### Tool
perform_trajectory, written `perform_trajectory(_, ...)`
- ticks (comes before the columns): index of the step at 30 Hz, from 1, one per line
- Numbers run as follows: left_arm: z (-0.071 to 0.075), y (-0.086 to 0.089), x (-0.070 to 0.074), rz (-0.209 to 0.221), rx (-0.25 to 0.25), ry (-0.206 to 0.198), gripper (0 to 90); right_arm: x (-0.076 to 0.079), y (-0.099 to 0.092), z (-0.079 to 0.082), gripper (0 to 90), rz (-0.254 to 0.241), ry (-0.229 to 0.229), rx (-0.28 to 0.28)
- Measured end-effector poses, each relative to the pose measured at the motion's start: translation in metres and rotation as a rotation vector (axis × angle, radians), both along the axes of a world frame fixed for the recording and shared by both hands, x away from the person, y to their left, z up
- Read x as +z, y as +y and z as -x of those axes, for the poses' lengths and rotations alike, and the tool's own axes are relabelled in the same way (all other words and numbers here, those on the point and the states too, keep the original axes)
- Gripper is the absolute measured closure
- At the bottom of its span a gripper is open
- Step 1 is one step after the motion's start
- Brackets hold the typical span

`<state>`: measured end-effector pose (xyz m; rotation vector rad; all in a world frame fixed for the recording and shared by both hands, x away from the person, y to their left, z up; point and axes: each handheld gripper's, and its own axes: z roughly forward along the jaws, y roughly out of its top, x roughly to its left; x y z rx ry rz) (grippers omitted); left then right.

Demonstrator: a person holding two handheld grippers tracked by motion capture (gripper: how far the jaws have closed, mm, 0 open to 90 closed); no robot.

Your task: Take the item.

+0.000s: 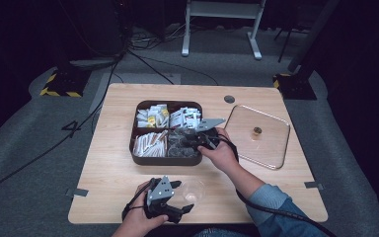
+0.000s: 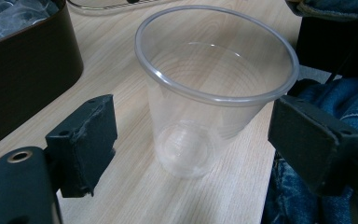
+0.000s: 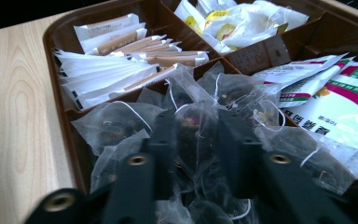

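Observation:
A clear plastic cup (image 1: 193,190) stands upright and empty near the table's front edge. In the left gripper view the cup (image 2: 214,93) sits between my left gripper's (image 2: 198,140) jaws, which are spread wide on either side without touching it. That left gripper (image 1: 183,195) is open. My right gripper (image 1: 190,140) reaches into the front right compartment of a brown divided tray (image 1: 165,160). Its jaws (image 3: 195,140) are pressed onto a see-through mesh tea bag (image 3: 193,114) lying among several like it.
The tray's other compartments hold white and brown stick packets (image 3: 112,65), yellow-printed sachets (image 1: 152,117) and green and pink printed sachets (image 3: 335,98). A clear lid (image 1: 271,143) with a small brown knob (image 1: 257,131) lies right of the tray. Bare tabletop (image 1: 108,168) stretches left of the cup.

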<state>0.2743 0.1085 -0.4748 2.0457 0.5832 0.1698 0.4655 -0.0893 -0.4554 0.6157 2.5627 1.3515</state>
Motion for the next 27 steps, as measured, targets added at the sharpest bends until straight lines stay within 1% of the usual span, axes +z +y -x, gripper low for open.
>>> perform_trajectory(1,0.000,0.000,0.000,-0.002,-0.001,0.000,16.0,0.000,0.000,-0.001,85.0,-0.007,0.003,0.007)
perform_trajectory(2,0.000,0.000,0.000,-0.002,-0.001,0.000,16.0,0.000,0.000,-0.001,85.0,-0.007,0.003,0.007)
perform_trajectory(3,0.000,0.001,0.000,-0.004,0.000,0.000,16.0,0.001,-0.001,-0.001,90.0,-0.013,0.001,0.012)
perform_trajectory(7,0.000,0.004,0.000,-0.008,0.003,-0.010,15.9,0.004,-0.002,0.000,90.0,-0.027,0.003,0.012)
perform_trajectory(10,-0.001,0.007,0.001,-0.006,0.016,-0.008,15.9,0.010,-0.005,0.002,90.0,-0.052,-0.001,0.014)
perform_trajectory(12,-0.001,0.009,0.001,-0.019,0.017,-0.014,15.8,0.015,-0.006,0.004,90.0,-0.063,-0.012,0.022)
perform_trajectory(13,-0.001,0.009,0.001,-0.021,0.018,-0.016,15.7,0.021,-0.007,0.008,90.0,-0.075,-0.022,0.030)
perform_trajectory(14,-0.001,0.010,0.001,-0.025,0.017,-0.015,15.7,0.021,-0.007,0.008,90.0,-0.075,-0.022,0.030)
perform_trajectory(15,-0.001,0.011,0.001,-0.030,0.015,-0.015,15.7,0.028,-0.009,0.012,90.0,-0.084,-0.031,0.040)
perform_trajectory(16,-0.001,0.012,0.001,-0.030,0.019,-0.016,15.7,0.028,-0.009,0.012,90.0,-0.084,-0.031,0.040)
perform_trajectory(19,-0.002,0.015,0.001,-0.036,0.031,-0.014,15.7,0.037,-0.013,0.019,90.0,-0.098,-0.048,0.056)
perform_trajectory(20,-0.002,0.016,0.001,-0.035,0.034,-0.013,15.7,0.043,-0.015,0.023,90.0,-0.108,-0.056,0.066)
perform_trajectory(22,-0.001,0.017,0.001,-0.036,0.033,-0.014,15.7,0.046,-0.016,0.026,90.0,-0.112,-0.059,0.070)
perform_trajectory(24,-0.001,0.018,0.002,-0.035,0.031,-0.013,15.7,0.051,-0.019,0.030,90.0,-0.123,-0.066,0.081)
perform_trajectory(25,-0.001,0.019,0.002,-0.036,0.034,-0.013,15.6,0.055,-0.022,0.035,90.0,-0.129,-0.073,0.091)
perform_trajectory(27,-0.002,0.019,0.002,-0.038,0.036,-0.011,15.6,0.057,-0.023,0.038,90.0,-0.129,-0.075,0.097)
